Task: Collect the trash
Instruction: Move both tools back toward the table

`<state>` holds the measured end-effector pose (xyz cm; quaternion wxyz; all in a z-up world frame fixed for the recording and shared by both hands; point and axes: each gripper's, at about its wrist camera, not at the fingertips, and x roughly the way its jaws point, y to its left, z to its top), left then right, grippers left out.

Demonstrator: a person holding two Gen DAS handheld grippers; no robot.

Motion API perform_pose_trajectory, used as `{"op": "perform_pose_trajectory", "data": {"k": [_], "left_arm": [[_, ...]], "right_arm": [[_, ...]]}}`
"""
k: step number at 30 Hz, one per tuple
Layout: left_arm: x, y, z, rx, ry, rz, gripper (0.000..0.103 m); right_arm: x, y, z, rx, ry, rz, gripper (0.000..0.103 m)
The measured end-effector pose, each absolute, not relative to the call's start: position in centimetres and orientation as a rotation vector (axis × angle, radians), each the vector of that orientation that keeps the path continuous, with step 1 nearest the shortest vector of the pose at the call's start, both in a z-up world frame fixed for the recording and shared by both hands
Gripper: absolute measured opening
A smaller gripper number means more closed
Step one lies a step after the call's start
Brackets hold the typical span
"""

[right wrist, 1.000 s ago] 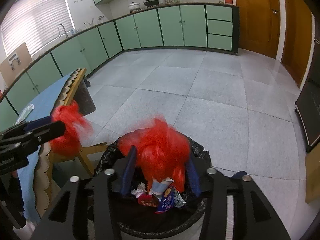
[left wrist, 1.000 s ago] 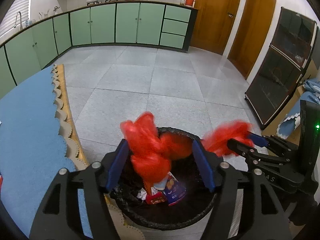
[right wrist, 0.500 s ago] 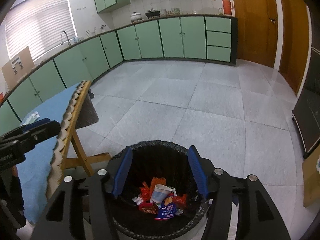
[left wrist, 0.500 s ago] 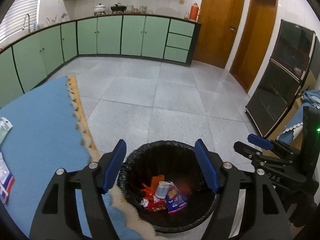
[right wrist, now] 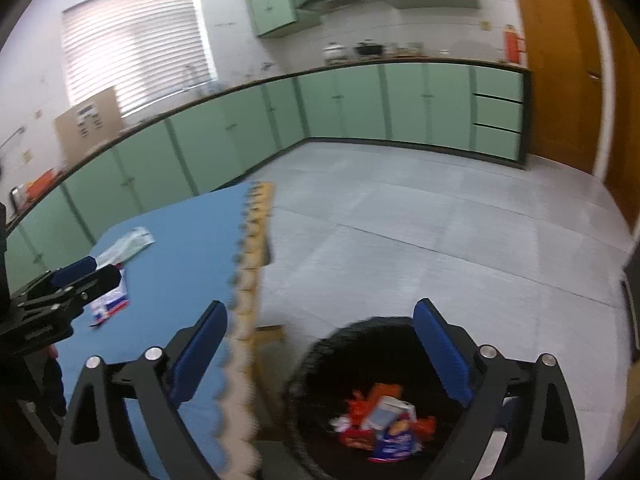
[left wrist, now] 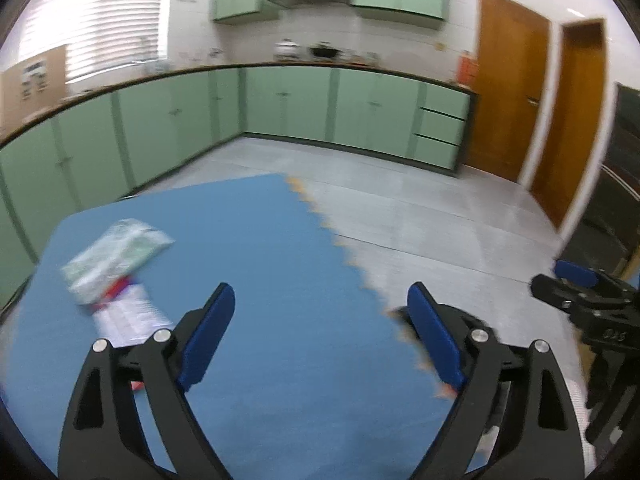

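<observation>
Left tongs (left wrist: 320, 328) — jaws spread wide, nothing between. Right tongs (right wrist: 322, 344) — same, gaping, empty.

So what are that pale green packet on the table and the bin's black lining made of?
The packet looks like thin glossy plastic film: it is crinkled and half see-through, though blurred. The bin lining looks like a black plastic bag, its rim gathered and wrinkled.

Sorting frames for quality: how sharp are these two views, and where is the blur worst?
Left wrist view: motion-smeared, worst on the green wrapper and tablecloth edge. Right wrist view: milder blur; trash bin rim smeared; window blown out. Both show fisheye curvature.
</observation>
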<state>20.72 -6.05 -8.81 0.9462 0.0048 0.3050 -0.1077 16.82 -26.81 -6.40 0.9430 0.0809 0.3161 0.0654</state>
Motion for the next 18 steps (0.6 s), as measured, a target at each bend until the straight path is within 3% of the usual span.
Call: {"op": "perform_pose_trajectory", "data": {"k": [11, 18], "left_arm": [[19.0, 9.2, -9.5, 0.002, 0.615, 0.167, 0.085], [17.2, 14.8, -10.1, -0.064, 0.637, 0.264, 0.085]], "right_arm": [[21.7, -10.7, -7.3, 0.054, 0.689, 0.419, 0.086], [24.6, -2.6, -9.7, -0.004, 0.772, 0.512, 0.078]]}}
